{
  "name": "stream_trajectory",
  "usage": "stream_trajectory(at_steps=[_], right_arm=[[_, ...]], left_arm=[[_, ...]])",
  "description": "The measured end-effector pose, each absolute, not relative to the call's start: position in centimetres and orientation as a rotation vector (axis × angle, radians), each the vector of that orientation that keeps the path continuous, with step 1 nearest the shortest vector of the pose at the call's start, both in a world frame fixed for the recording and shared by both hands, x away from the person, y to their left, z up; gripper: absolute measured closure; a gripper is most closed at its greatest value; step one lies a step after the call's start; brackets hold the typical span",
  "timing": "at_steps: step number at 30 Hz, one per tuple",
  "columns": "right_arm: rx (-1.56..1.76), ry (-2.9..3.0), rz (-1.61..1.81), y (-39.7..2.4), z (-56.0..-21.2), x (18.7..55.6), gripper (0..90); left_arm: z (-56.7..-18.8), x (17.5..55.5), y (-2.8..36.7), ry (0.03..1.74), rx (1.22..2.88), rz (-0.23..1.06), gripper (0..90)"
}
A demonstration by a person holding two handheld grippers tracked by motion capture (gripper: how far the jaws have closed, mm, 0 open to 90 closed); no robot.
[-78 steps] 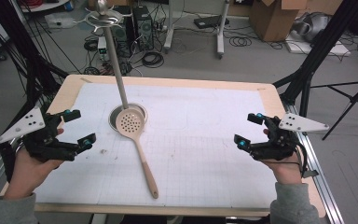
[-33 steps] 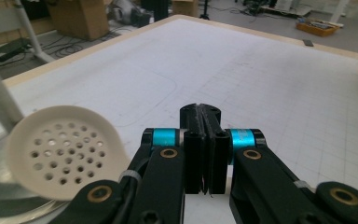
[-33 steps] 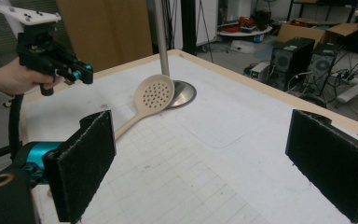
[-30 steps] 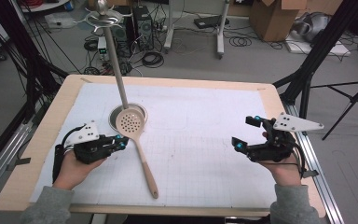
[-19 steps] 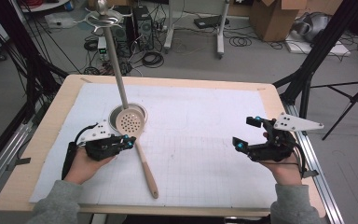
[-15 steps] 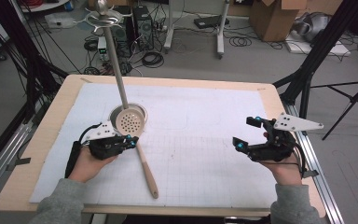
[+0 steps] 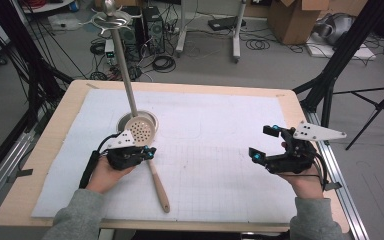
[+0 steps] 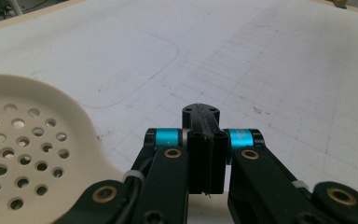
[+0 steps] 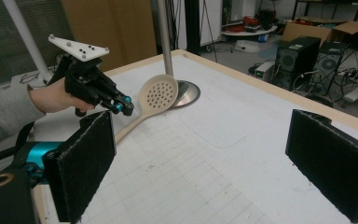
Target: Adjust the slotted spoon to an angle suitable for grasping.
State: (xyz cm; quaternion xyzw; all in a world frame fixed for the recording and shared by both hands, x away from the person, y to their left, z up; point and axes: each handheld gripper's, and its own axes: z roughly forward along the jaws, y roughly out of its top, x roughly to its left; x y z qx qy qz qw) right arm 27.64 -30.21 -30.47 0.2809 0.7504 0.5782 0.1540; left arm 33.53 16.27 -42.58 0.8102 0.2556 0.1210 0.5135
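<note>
Left tool [image 7: 149, 152] moved in beside spoon [image 7: 147, 145], shut.

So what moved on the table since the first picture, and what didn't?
The left gripper came in from the table's left edge to the slotted spoon, and its jaws, open before, are now shut together just over the handle near the bowl; whether they pinch it I cannot tell. The spoon lies where it did, its bowl resting on the base of the metal stand. The right gripper stayed put, jaws open.
</note>
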Motion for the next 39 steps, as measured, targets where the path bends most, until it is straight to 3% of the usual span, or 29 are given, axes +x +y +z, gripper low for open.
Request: stream_trajectory(at_steps=[23,39], right_arm=[[0.803,2.169,1.656,-29.8,-30.9,27.8,7.2],[0.800,2.168,1.669,-30.0,-31.0,27.9,7.2]], left_arm=[[-44.8,35.0,15.6,0.701,2.072,0.305,89.5],[-44.2,34.2,15.6,0.740,2.177,0.383,89.8]])
